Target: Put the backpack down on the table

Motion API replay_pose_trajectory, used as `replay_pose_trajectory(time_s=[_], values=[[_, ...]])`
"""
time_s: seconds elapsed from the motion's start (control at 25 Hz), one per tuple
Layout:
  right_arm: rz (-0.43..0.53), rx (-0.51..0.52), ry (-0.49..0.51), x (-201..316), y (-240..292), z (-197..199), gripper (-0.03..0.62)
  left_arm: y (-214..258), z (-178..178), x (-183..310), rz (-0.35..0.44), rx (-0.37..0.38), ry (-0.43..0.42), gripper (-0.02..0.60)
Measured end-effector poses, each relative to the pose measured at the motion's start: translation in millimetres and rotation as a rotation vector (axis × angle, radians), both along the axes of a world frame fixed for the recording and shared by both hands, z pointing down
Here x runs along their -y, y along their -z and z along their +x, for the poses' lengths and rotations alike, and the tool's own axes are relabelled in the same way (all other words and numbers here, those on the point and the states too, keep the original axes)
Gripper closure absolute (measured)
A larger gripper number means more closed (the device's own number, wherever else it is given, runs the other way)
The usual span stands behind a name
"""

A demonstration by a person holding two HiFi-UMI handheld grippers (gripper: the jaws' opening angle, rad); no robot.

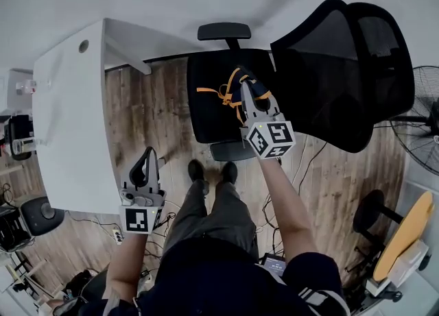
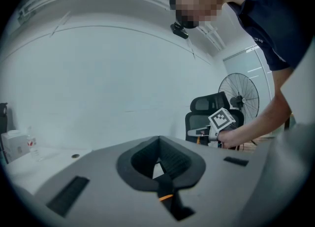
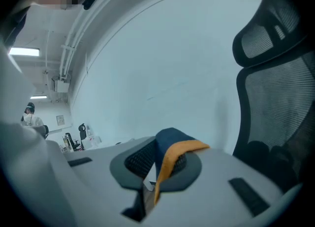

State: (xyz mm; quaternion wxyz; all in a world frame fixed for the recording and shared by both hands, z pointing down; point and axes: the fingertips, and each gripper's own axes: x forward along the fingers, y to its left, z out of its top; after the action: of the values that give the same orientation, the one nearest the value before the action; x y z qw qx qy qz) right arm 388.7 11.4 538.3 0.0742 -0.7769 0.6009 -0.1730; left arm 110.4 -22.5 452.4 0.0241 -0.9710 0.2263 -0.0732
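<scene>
A dark backpack with orange straps lies on the black seat of an office chair in the head view. My right gripper is over it, shut on a navy strap with orange trim that drapes across the closed pads in the right gripper view; the bag's body is hidden there. My left gripper hangs lower left beside the white table, shut with nothing in it. The left gripper view shows the right gripper's marker cube in front of the chair.
The chair's mesh backrest rises right of the seat, armrests at either end. A standing fan is at far right. The table has a cable hole and clutter at its left end. The floor is wood.
</scene>
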Motion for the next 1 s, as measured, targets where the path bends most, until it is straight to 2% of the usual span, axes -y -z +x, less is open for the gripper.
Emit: replay_pose_trajectory(time_s=[0.12, 0.32, 0.48, 0.72, 1.0], values=[[0.005, 0.004, 0.018, 4, 7, -10, 0.588, 7, -2, 2, 0.020, -0.025, -0.013, 0.578], [0.035, 0.027, 0.062, 16, 23, -31, 0.588, 14, -14, 3, 0.024, -0.036, 0.016, 0.578], [0.055, -0.001, 0.103, 26, 46, -47, 0.588, 17, -29, 7, 0.028, -0.029, 0.059, 0.578], [0.075, -0.039, 0.169, 39, 81, -69, 0.588, 35, -49, 7, 0.049, -0.083, 0.096, 0.578], [0.105, -0.041, 0.264, 47, 112, -105, 0.588, 40, -84, 9, 0.046, -0.038, 0.193, 0.578]])
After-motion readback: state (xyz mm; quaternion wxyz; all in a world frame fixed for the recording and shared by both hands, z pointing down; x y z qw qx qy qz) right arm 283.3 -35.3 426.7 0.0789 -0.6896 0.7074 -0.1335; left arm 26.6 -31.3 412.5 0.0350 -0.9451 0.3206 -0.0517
